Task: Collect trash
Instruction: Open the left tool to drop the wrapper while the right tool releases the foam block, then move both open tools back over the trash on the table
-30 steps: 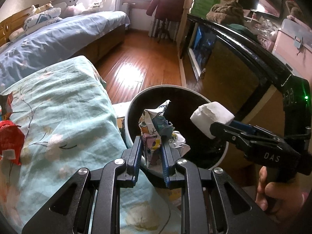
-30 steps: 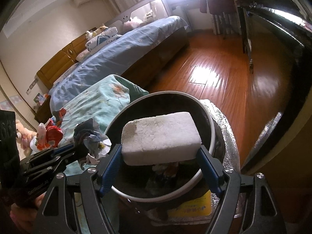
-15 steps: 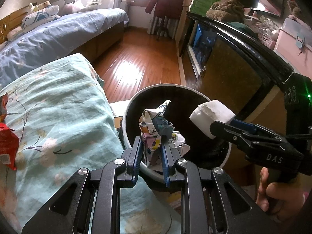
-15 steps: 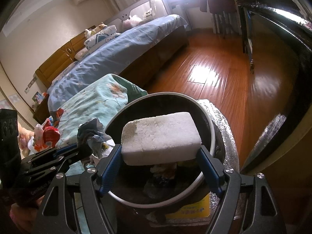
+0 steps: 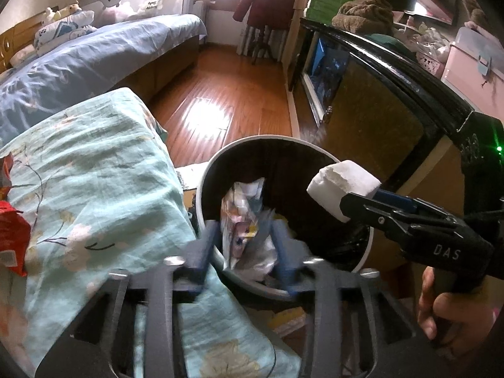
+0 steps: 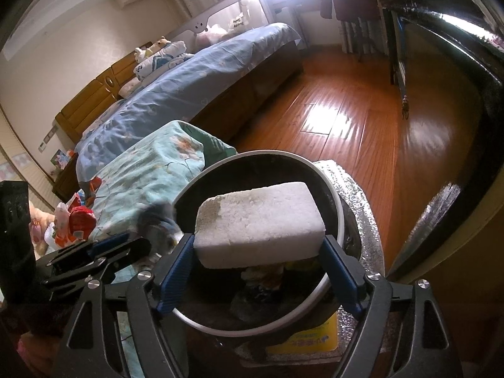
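A round black trash bin with a white rim (image 5: 285, 145) stands beside the edge of a teal floral cloth (image 5: 94, 182). Over its opening, the right claw (image 6: 260, 245) clamps a white foam block (image 6: 258, 220) by its two ends. The left claw (image 5: 244, 236) is motion-blurred, spread apart around a crumpled printed wrapper (image 5: 242, 220) at the bin's near rim.

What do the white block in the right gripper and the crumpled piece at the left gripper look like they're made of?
White block: apparently expanded foam, matte, with a grainy beaded surface, a broken edge and one dirty corner. Crumpled piece: seemingly thin printed paper or plastic wrapper, with sharp creases and coloured print; motion blur leaves its finish unclear. Both hang over the bin.
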Demonstrator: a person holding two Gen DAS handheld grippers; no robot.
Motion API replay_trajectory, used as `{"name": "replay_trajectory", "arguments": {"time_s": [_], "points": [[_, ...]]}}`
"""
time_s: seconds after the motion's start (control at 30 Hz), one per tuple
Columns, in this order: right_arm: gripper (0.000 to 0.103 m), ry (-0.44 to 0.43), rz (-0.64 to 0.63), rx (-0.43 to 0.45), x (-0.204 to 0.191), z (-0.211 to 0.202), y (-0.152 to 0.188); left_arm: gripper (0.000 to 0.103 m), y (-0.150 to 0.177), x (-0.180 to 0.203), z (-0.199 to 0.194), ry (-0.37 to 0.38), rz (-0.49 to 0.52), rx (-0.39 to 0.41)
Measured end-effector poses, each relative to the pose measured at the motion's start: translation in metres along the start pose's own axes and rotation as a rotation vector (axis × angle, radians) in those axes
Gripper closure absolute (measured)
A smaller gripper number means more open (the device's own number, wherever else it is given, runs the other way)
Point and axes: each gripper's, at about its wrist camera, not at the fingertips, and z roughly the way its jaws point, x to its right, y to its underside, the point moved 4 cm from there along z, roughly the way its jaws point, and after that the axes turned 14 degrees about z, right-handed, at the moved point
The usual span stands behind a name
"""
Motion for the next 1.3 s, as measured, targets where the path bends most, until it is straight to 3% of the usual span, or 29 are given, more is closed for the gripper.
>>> {"name": "replay_trajectory", "arguments": {"time_s": [0.03, 0.07, 0.3, 0.6, 0.93, 1.3], "points": [[0.019, 0.002, 0.003, -0.001, 0.0, 0.0, 0.0, 0.046, 0.0, 0.0, -0.002, -0.007, 0.0, 0.008], [0.017, 0.003, 0.007, -0.001, 0.001, -0.001, 0.0, 0.044, 0.001, 0.0, -0.005, -0.011, 0.0, 0.014], [0.016, -0.003, 0.022, 0.008, -0.001, -0.009, 0.002, 0.044, 0.014, -0.009, -0.017, -0.017, -0.028, 0.019], [0.014, -0.076, 0.0, 0.003, -0.039, -0.014, 0.019, 0.044, 0.055, -0.038, -0.048, -0.049, -0.126, 0.029], [0.014, -0.16, -0.066, -0.067, -0.098, 0.0, 0.055, 0.044, 0.107, -0.095, -0.094, -0.173, -0.267, 0.05], [0.009, -0.212, -0.14, -0.128, -0.15, 0.02, 0.084, 0.043, 0.152, -0.146, -0.129, -0.261, -0.388, 0.061]]}}
